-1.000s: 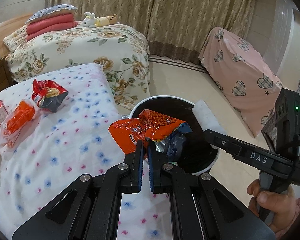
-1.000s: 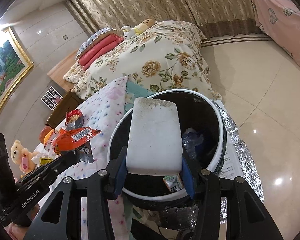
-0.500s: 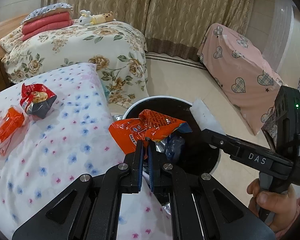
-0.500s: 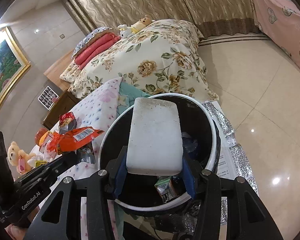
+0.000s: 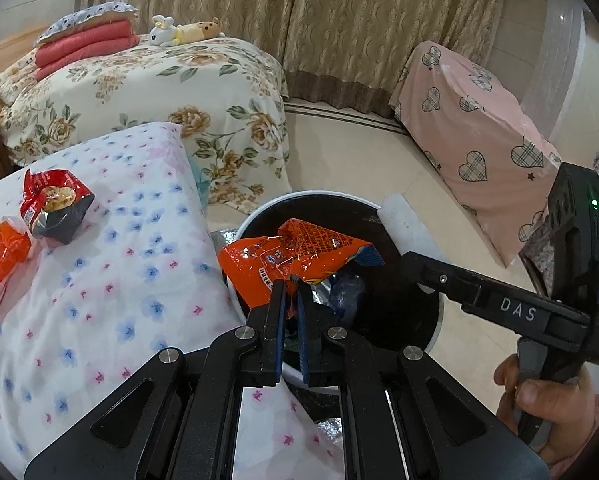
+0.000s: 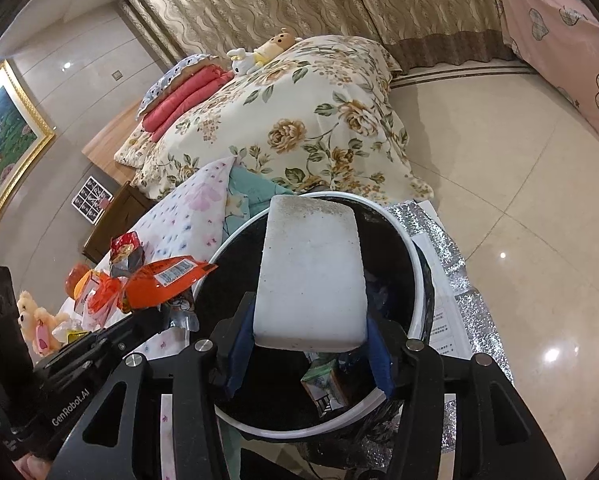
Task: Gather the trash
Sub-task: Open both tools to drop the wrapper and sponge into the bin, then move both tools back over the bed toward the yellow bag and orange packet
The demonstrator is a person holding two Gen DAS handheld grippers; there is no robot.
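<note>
Folded red quilts are lying at the far end of the floral bed, plush toys resting beside them, before beige curtains. A heart-patterned pink cover is draping something.

A glossy, crinkled foil-plastic finish is shown by the orange snack wrapper, silvery on its inner face. The white block is seen as matt, grainy foam, speckled along its 12 o'clock edge. The bin is lined with glossy black plastic under a smooth white rim. Crinkled metallic foil sheeting is spread at 3 o'clock of the bin. The floor is made of polished, reflective tile. Soft matt printed cloth is seen on the flowered bedspread, and the curtains are woven, patterned fabric.
</note>
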